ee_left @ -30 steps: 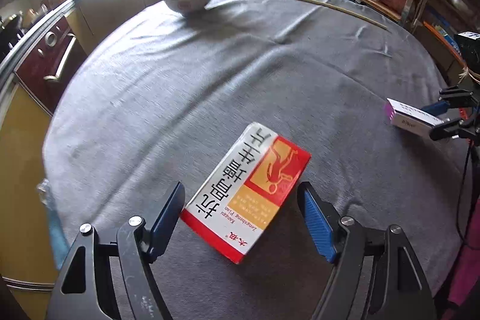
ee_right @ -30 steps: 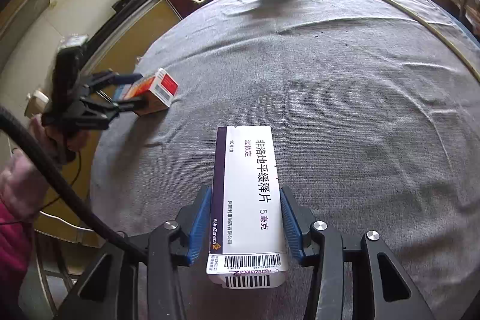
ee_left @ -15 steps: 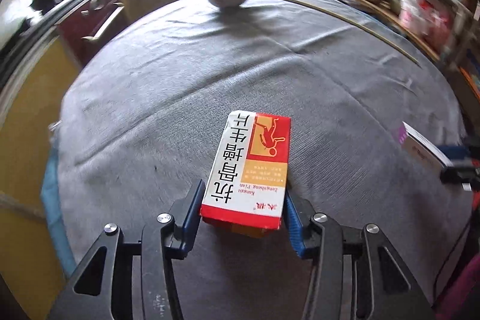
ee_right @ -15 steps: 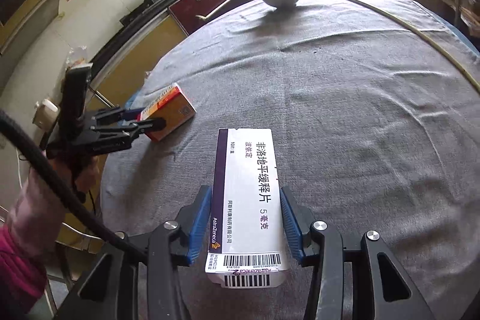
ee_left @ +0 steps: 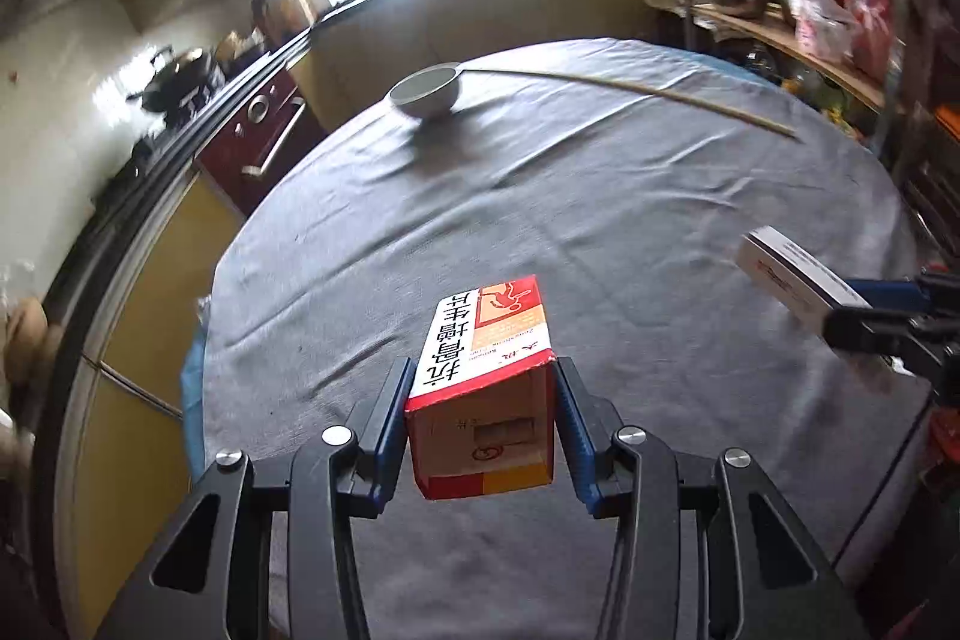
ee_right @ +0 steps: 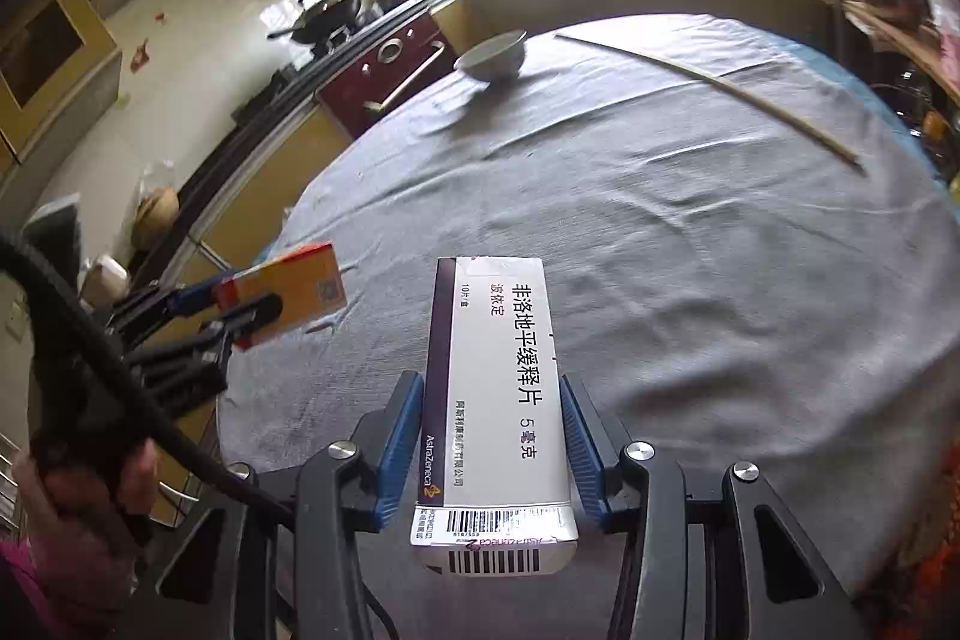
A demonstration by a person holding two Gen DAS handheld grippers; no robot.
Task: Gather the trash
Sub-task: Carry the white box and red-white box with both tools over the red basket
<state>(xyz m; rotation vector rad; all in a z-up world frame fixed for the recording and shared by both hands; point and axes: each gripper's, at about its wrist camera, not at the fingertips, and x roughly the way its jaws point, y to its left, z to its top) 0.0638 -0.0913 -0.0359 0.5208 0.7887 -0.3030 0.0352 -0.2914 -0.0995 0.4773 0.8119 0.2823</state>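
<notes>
Cardboard fills both tools: the left gripper (ee_left: 483,421) has its blue-padded jaws closing on a red, orange and white medicine box (ee_left: 486,388), pads pressed to its two sides, the box lifted clear of the cloth with its open-looking end flap turned toward the camera. The right gripper (ee_right: 491,451) stands narrow, clamped on a long white medicine box with a dark purple edge and a barcode end (ee_right: 495,400), which juts forward over the table, also off the surface. In the right wrist view the left tool shows at the left edge, carried by a hand (ee_right: 78,496) in a pink sleeve, with a thick black cable running across it. Below both boxes lies a round table under a wrinkled grey cloth (ee_left: 600,232). Well beyond, near the far rim, a white ceramic bowl (ee_left: 426,91) stands upright, and a long thin pale stick (ee_left: 648,91) lies on the cloth, reaching from beside the bowl toward the right. Past the table run yellow cabinets, a dark red oven front and a bright window.
</notes>
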